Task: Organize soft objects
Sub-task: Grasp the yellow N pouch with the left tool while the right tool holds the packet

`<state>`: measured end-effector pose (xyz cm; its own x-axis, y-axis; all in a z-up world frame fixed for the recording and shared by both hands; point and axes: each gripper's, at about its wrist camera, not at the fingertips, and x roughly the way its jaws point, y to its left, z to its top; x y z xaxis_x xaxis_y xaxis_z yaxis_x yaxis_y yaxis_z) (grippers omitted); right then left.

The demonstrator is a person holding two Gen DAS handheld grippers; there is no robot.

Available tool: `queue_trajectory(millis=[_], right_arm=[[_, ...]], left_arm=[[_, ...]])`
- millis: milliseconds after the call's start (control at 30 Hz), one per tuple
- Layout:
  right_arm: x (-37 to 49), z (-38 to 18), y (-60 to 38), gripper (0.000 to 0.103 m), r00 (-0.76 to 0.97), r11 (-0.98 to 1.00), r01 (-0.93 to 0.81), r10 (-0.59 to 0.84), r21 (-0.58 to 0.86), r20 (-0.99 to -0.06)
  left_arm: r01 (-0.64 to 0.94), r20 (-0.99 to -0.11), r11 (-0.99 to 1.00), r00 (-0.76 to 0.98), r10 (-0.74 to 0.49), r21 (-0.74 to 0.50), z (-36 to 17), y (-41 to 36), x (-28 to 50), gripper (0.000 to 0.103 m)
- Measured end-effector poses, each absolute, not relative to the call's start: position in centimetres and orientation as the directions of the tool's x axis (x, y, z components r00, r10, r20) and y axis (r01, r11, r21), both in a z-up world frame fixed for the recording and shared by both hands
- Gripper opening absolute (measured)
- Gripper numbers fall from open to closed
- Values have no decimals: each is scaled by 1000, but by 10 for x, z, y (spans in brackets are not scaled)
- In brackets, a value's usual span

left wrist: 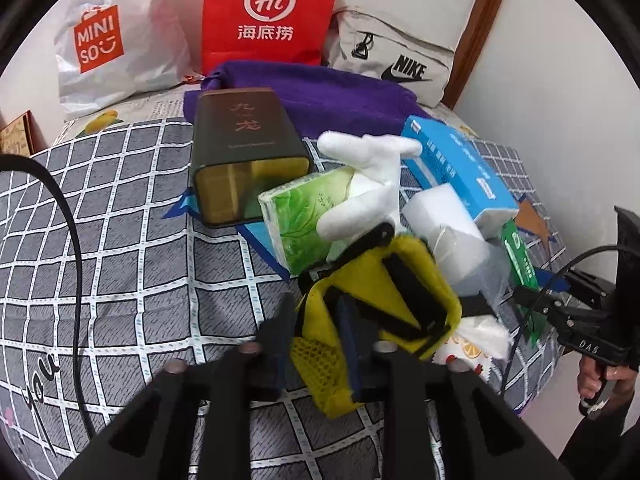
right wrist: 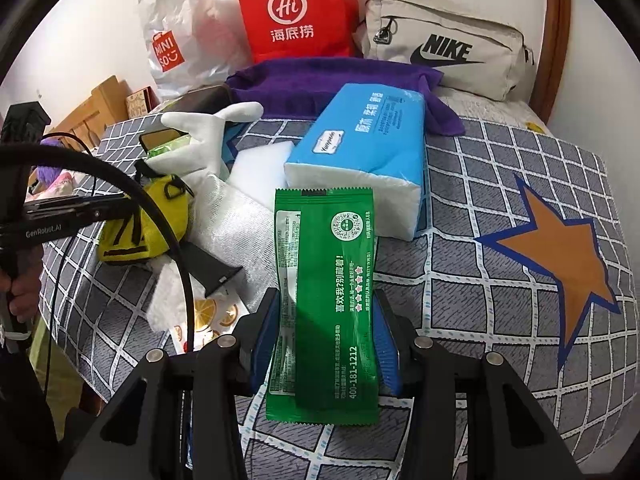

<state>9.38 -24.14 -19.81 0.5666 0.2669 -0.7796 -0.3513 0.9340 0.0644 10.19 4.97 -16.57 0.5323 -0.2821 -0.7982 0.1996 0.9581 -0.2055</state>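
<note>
My left gripper (left wrist: 320, 332) is shut on a yellow pouch with black straps (left wrist: 384, 300), which also shows in the right wrist view (right wrist: 148, 224). My right gripper (right wrist: 326, 320) is shut on a green wet-wipe packet (right wrist: 326, 288), seen edge-on in the left wrist view (left wrist: 520, 268). Around them on the bed lie a white plush toy (left wrist: 368, 176), a green tissue pack (left wrist: 304, 216), a blue tissue pack (right wrist: 360, 140), a white foam block (left wrist: 444, 220), a fruit-print cloth (left wrist: 476, 340) and a purple towel (right wrist: 340, 80).
A dark tin (left wrist: 244, 156) lies on its side by the pile. A Miniso bag (left wrist: 116, 36), a red paper bag (left wrist: 272, 12) and a grey Nike bag (right wrist: 444, 44) stand against the wall. The checked bedsheet (right wrist: 500, 184) has an orange star print (right wrist: 560, 252).
</note>
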Motion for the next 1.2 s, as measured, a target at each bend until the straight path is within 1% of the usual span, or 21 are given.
queue_trajectory(millis=[233,267,300,433,500,567,633,667,733,800,867,1000,1067,1100,1200], right_arm=[[90,-186,-241,45,578,937,-343,263,63,-773],[91,-185,-241,45,578,937,-342,264,65,-772],[91,-183,-241,45,580,937,-343,267,67,-770],[91,-175,-238,45,585,935,-348,270,63,-765],[92,-173,-236,45,584,933,-355,274,64,-764],[92,-172,-235,45,584,930,-361,277,61,-763],[93,-173,-234,45,582,930,-363,279,63,-764],[93,-173,-234,45,580,930,-363,280,65,-765],[93,-176,-232,45,576,930,-362,276,63,-770],[93,-177,-232,45,573,930,-362,275,62,-772],[92,-179,-231,45,571,929,-366,279,64,-772],[91,-182,-228,45,567,928,-366,280,68,-774],[90,-184,-226,45,563,926,-371,284,70,-776],[90,-185,-225,45,560,925,-374,285,69,-778],[90,-185,-222,45,555,924,-378,282,64,-783]], left_arm=[[192,-786,958,549,-284,-213,-153,58,98,16],[191,-783,958,553,-284,-212,-151,59,98,15],[192,-780,958,557,-284,-212,-148,60,98,11],[184,-781,959,557,-281,-213,-142,62,102,11],[177,-793,966,552,-257,-190,-146,62,104,11],[176,-801,965,539,-260,-196,-152,64,105,11],[166,-811,962,518,-272,-216,-159,67,105,18],[165,-815,962,511,-273,-218,-163,69,104,26],[154,-827,970,507,-243,-190,-170,70,102,36],[150,-837,976,505,-211,-156,-174,69,97,40],[149,-841,979,505,-196,-139,-176,71,92,40],[157,-844,979,500,-193,-130,-181,72,84,40],[165,-843,977,500,-199,-133,-183,71,83,28],[174,-840,973,497,-219,-151,-184,70,83,20],[169,-839,974,499,-218,-152,-182,69,86,19]])
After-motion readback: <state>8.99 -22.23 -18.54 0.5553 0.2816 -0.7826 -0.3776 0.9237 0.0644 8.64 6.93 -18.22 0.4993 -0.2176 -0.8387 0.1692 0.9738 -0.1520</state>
